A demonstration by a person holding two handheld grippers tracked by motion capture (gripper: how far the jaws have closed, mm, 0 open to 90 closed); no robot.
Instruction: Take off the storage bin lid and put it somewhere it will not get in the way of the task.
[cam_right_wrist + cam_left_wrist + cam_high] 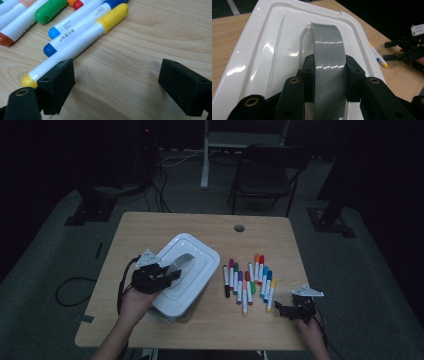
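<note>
The left gripper (167,272) has its jaws clamped on the grey handle (329,53) of the white box lid (187,270) near the desk's (150,227) left edge, lifting apparently just begun, while the right gripper (286,309) rests wide open, holding nothing, beside the markers (248,280).

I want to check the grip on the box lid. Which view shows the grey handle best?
The left gripper view: the grey handle arches up close, with the left tool clamped on both its sides. The high view shows it small and dim on the white lid.
</note>
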